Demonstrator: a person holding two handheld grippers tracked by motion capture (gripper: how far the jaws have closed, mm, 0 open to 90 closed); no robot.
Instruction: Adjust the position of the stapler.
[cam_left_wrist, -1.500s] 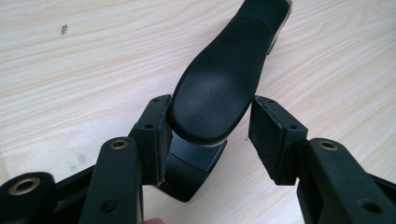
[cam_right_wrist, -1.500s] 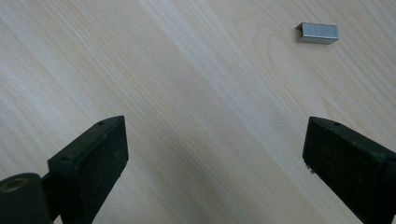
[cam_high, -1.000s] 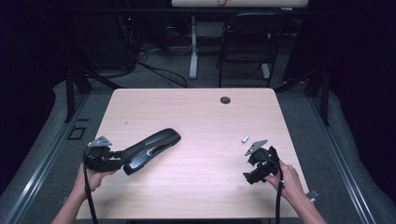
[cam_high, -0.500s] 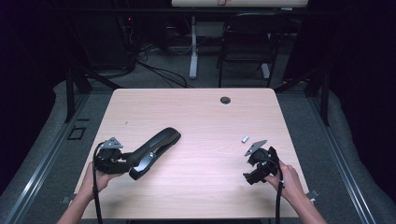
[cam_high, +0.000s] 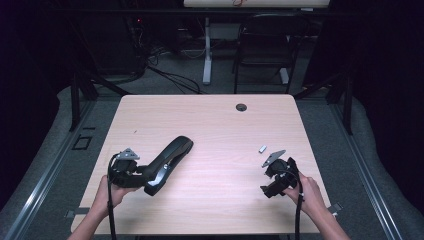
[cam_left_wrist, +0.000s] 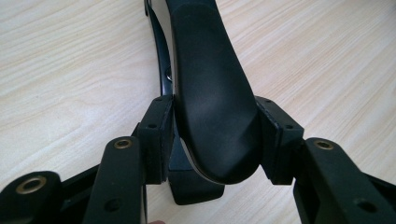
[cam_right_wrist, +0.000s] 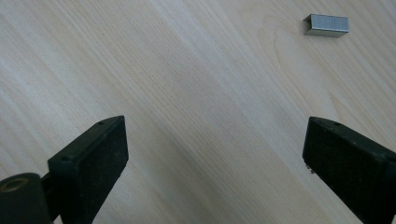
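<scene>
A black stapler (cam_high: 168, 156) lies slanted on the light wooden table (cam_high: 215, 125), left of the middle, its front end pointing up and to the right. My left gripper (cam_high: 148, 176) is shut on the stapler's rear end. In the left gripper view the two pads (cam_left_wrist: 156, 135) press on both sides of the stapler (cam_left_wrist: 210, 88). My right gripper (cam_high: 268, 180) rests near the right front of the table, open, with bare wood between its jaws (cam_right_wrist: 215, 144). A small silver strip of staples (cam_high: 262, 148) lies just beyond it, seen as staples (cam_right_wrist: 327, 24) at the upper right.
A round cable hole (cam_high: 241, 107) sits near the table's far edge. Behind the table stand a dark chair (cam_high: 260, 50) and a white desk leg (cam_high: 206, 50), with cables on the floor. A dark rail (cam_high: 45, 180) runs along the left.
My left hand has moved to the right with the stapler's rear end, so the stapler now lies at a steeper slant. The right gripper has kept still.
</scene>
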